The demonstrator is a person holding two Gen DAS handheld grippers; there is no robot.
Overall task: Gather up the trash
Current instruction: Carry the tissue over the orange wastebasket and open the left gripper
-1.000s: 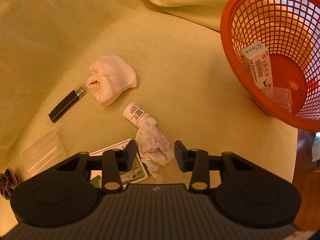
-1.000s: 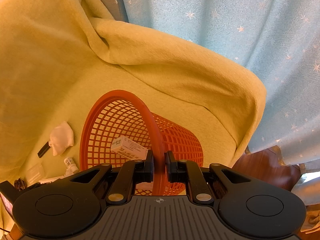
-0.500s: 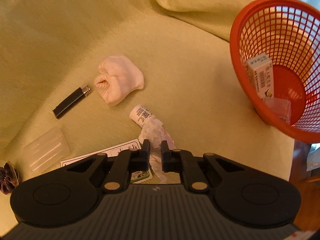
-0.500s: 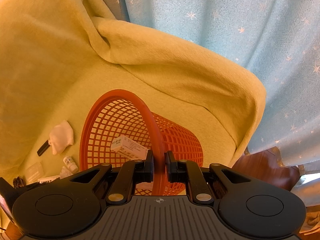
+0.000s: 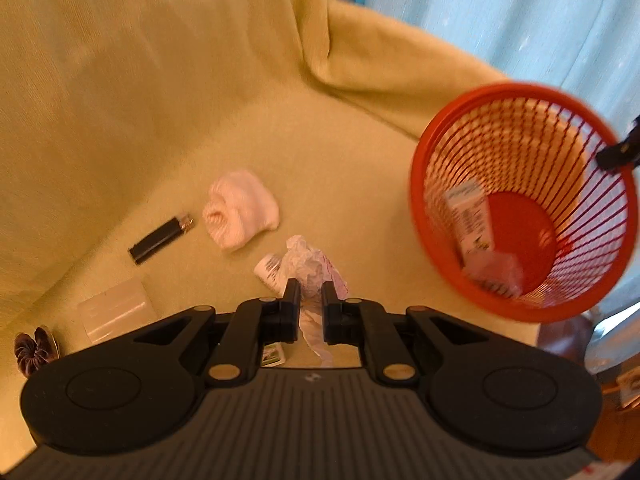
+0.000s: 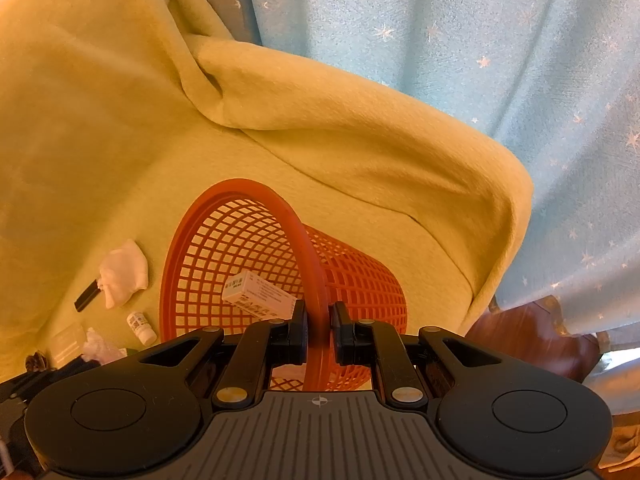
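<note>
My left gripper (image 5: 307,287) is shut on a crumpled white tissue (image 5: 306,264), lifted above the yellow-green blanket (image 5: 200,80); the tissue (image 6: 96,347) also shows low left in the right wrist view. Just behind it lies a small white bottle (image 5: 267,270) (image 6: 141,328). The orange mesh basket (image 5: 440,152) (image 6: 248,240) sits tilted at the right, holding a white carton (image 5: 470,216) (image 6: 256,294) and a clear wrapper. My right gripper (image 6: 319,312) is shut on the basket's rim.
A pink rolled cloth (image 5: 240,210), a black lighter (image 5: 160,240), a clear plastic packet (image 5: 116,312), a printed card (image 5: 274,356) and a dark ruffled object (image 5: 34,352) lie on the blanket. A blue starred curtain (image 6: 480,60) hangs behind. A wooden floor (image 6: 528,340) shows at the right.
My left gripper closed on the tissue and lifted it off the blanket, away from the bottle. The right gripper kept its hold on the basket rim.
</note>
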